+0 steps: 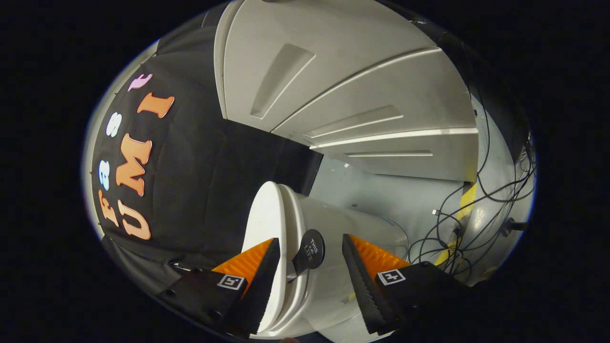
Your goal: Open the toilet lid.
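Note:
The view is rolled on its side, so the white toilet [348,224] lies sideways just ahead of the fingers. Its lid [264,214] faces the black cloth wall and rests against the seat rim. A round black lift tab [312,247] sticks out from the lid's edge. My gripper [310,238] is open, and the tab sits in the gap between the two orange-and-black fingers [257,267], touching neither. One finger lies over the lid's face, the other over the bowl's side.
A tangle of black cables [457,224] and a strip of yellow tape [467,200] lie on the grey floor [381,190] beyond the bowl. White panelled walls [362,76] rise behind the toilet. Black cloth [205,181] hangs on the lid's side.

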`<state>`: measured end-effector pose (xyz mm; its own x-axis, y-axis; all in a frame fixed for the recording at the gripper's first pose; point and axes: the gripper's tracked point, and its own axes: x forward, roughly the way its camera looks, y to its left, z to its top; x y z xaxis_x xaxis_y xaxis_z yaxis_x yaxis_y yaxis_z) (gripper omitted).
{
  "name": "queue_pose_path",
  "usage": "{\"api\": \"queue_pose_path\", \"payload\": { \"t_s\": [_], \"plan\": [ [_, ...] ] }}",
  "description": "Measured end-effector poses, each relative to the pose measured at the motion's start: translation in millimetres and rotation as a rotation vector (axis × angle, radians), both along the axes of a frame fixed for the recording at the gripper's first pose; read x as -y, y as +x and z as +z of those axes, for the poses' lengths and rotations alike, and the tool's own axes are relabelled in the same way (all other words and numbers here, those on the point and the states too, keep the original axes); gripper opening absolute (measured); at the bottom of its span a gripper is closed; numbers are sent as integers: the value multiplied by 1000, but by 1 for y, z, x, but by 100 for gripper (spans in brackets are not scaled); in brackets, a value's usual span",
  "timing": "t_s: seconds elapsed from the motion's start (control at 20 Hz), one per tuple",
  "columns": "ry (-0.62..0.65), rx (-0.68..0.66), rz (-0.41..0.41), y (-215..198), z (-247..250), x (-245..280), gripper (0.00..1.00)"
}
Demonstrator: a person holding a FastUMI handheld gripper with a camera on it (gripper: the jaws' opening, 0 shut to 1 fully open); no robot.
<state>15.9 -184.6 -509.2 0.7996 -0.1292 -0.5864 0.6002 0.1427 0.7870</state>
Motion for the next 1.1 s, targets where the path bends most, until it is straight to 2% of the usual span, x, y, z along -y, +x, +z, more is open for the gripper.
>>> {"api": "queue_pose_path", "payload": {
  "t_s": [0.15,0.25,0.35,0.45,0.5,0.65,0.7,0.75,0.9,1.1],
  "plan": [
    [6,-3,-15,1,-5,6,73],
    [21,2,9,6,-12,1,63],
    [-2,12,42,13,-9,-3,47],
    [-10,14,42,19,-15,0,31],
    [-1,34,36,19,-9,3,31],
    [4,58,36,18,-5,0,13],
    [3,63,23,12,-1,4,13],
    [15,76,25,17,-6,2,9],
    [17,96,16,20,-6,3,9],
    [-25,86,43,21,-3,2,8]
  ]
}}
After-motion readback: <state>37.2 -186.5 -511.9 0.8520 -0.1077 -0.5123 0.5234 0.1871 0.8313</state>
